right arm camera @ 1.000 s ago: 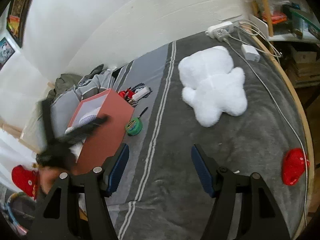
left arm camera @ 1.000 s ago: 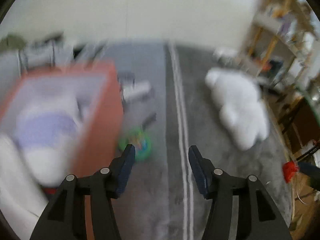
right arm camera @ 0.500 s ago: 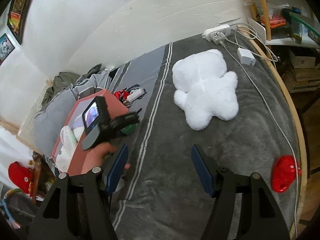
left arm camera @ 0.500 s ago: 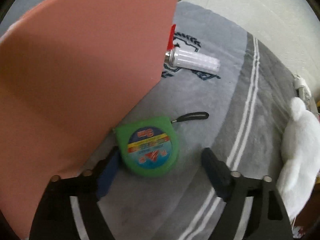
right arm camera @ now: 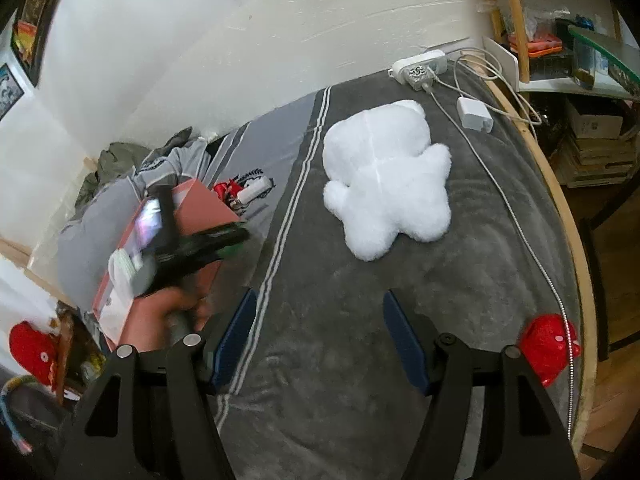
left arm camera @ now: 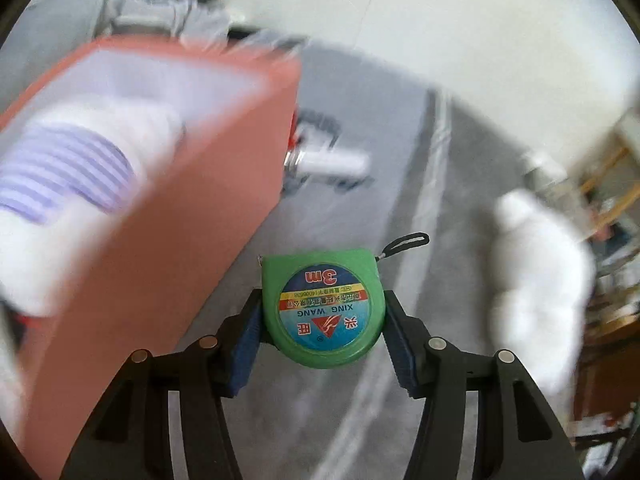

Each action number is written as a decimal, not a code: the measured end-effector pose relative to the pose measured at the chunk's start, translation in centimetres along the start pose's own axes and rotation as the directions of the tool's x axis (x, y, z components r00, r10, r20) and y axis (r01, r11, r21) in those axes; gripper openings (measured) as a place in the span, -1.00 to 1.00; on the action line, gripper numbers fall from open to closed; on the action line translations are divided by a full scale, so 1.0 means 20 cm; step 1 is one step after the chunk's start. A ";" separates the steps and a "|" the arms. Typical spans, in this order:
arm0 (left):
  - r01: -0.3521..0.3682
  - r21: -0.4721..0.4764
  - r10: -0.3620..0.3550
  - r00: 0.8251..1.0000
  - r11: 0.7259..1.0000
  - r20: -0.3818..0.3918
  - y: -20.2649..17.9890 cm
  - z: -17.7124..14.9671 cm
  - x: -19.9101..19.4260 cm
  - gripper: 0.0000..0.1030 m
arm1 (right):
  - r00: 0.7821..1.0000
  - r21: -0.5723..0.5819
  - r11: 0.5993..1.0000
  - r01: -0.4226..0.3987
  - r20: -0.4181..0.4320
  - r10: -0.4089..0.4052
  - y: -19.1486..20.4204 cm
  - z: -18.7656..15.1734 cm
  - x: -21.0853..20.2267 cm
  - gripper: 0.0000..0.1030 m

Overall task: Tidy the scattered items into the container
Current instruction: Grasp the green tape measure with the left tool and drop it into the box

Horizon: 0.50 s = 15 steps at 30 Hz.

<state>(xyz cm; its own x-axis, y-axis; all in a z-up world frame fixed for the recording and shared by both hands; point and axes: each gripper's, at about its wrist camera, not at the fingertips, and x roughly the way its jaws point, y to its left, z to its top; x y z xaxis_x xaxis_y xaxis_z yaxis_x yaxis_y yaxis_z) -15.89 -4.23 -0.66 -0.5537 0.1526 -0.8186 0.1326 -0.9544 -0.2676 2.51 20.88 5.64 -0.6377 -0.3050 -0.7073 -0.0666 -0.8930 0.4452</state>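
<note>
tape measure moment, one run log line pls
left gripper: shut on green tape measure | red box: beside it | right gripper: open, idle

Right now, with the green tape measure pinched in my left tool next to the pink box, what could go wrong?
1. The left tool pinches the tape measure only at its rounded sides, so it might twist or slip out.
2. The pink box wall stands close on the left; swinging over too low could knock it.
3. The tape's black wrist loop dangles free and might snag the box edge.
</note>
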 end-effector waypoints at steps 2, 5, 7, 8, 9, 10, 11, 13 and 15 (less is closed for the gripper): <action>0.046 -0.002 -0.045 0.996 0.999 0.076 0.03 0.01 -0.20 0.06 | 1.000 0.012 1.000 0.000 -0.004 0.000 0.00 0.00 0.02 0.27; 0.094 -0.020 -0.087 0.972 0.995 0.219 0.17 0.06 -0.56 0.06 | 1.000 0.007 1.000 0.003 -0.011 -0.003 0.02 0.00 0.04 0.27; 0.076 -0.046 -0.058 0.948 0.996 0.314 0.29 0.09 -0.73 0.07 | 1.000 0.002 1.000 0.007 -0.015 -0.007 0.04 -0.02 0.06 0.27; 0.058 -0.064 -0.032 0.938 0.996 0.345 0.34 0.12 -0.77 0.07 | 1.000 0.003 1.000 0.006 -0.015 -0.006 0.04 -0.02 0.06 0.27; 0.036 -0.091 0.000 0.929 0.995 0.370 0.42 0.15 -0.81 0.07 | 1.000 0.006 1.000 0.005 -0.014 -0.005 0.05 -0.03 0.06 0.27; 0.006 -0.131 0.045 0.921 0.991 0.386 0.50 0.20 -0.81 0.07 | 1.000 0.010 1.000 0.004 -0.013 -0.004 0.05 -0.03 0.06 0.27; -0.029 -0.168 0.092 0.919 0.985 0.384 0.58 0.24 -0.78 0.13 | 1.000 0.012 1.000 0.003 -0.012 -0.002 0.06 -0.03 0.07 0.27; -0.080 -0.194 0.142 0.931 0.978 0.335 0.71 0.27 -0.72 0.51 | 1.000 0.016 1.000 0.001 -0.013 -0.001 0.07 -0.03 0.08 0.27; -0.113 -0.217 0.170 0.950 0.970 0.263 0.79 0.29 -0.64 0.60 | 1.000 0.021 1.000 0.000 -0.012 0.000 0.07 -0.03 0.10 0.32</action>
<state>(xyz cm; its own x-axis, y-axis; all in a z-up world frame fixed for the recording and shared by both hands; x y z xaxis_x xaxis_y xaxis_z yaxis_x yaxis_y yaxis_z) -11.45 -22.69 8.48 -0.7199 -0.0847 -0.6889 0.3698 -0.8867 -0.2775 1.55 18.75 4.57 -0.6286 -0.3091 -0.7137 -0.0827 -0.8858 0.4566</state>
